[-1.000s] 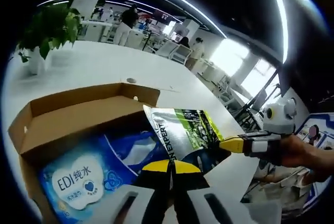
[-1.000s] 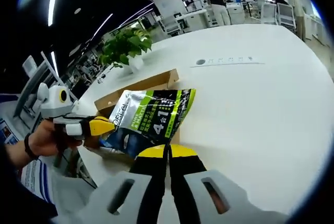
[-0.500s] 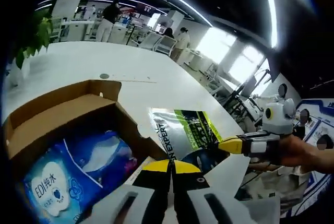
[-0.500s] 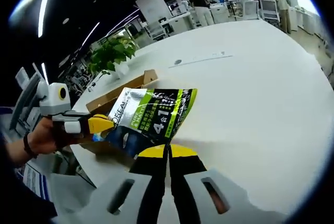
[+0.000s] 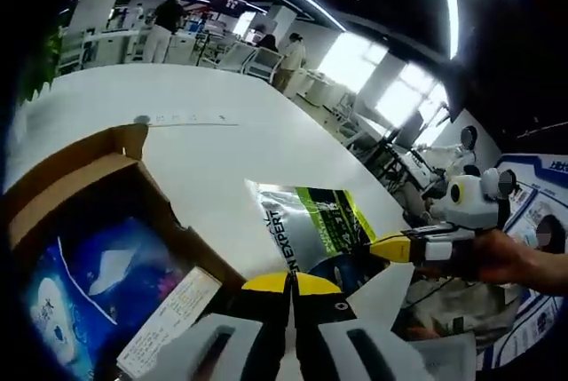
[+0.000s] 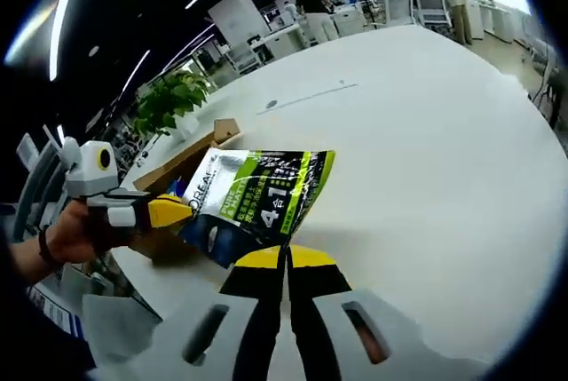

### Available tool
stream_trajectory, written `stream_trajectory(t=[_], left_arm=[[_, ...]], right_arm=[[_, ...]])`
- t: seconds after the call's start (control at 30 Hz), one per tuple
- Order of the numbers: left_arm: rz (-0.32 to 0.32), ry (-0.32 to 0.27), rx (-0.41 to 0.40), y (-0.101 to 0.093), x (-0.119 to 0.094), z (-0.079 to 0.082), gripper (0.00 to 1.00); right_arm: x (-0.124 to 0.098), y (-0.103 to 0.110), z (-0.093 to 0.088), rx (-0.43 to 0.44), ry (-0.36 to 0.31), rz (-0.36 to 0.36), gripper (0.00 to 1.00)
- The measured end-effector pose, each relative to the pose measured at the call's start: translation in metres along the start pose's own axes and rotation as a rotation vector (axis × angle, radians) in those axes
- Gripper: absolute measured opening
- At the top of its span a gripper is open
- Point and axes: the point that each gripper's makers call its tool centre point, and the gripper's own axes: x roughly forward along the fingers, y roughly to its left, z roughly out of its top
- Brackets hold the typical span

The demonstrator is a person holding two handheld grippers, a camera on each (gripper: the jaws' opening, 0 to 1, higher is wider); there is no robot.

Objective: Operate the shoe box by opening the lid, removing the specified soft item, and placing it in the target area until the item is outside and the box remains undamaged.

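Both grippers clamp one soft pouch above the white table, outside the box.

Left gripper view: left gripper clenched on pouch; open shoe box alongside holds one blue wipes pack; right gripper view: right gripper pinching the pouch; one potted plant behind the box.

Both the left gripper and right gripper are clamped closed, held side by side.
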Motion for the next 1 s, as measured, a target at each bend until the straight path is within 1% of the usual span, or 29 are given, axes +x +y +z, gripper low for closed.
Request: stream_trajectory(t=[0.33,0.47,0.7,0.97,1.0], left_arm=[[-0.020,0.030,0.014,-0.011,0.017,-0.003,0.00],[-0.021,0.036,0.016,-0.015,0.023,-0.003,0.00],[-0.018,0.044,0.024,-0.020,0.035,0.002,0.00],[0.006,0.050,0.022,-0.017,0.047,0.010,0.00],[0.017,0.054,0.026,-0.016,0.050,0.012,0.00]], right_arm=[[-0.006,-0.018,-0.011,0.033,0.007,-0.018,0.00],[-0.006,-0.024,-0.011,0.038,0.012,-0.022,0.00],[-0.007,-0.037,-0.006,0.048,0.015,-0.033,0.00],[0.000,-0.050,0.007,0.048,0.021,-0.033,0.00],[0.002,-0.051,0.009,0.046,0.024,-0.032,0.00]])
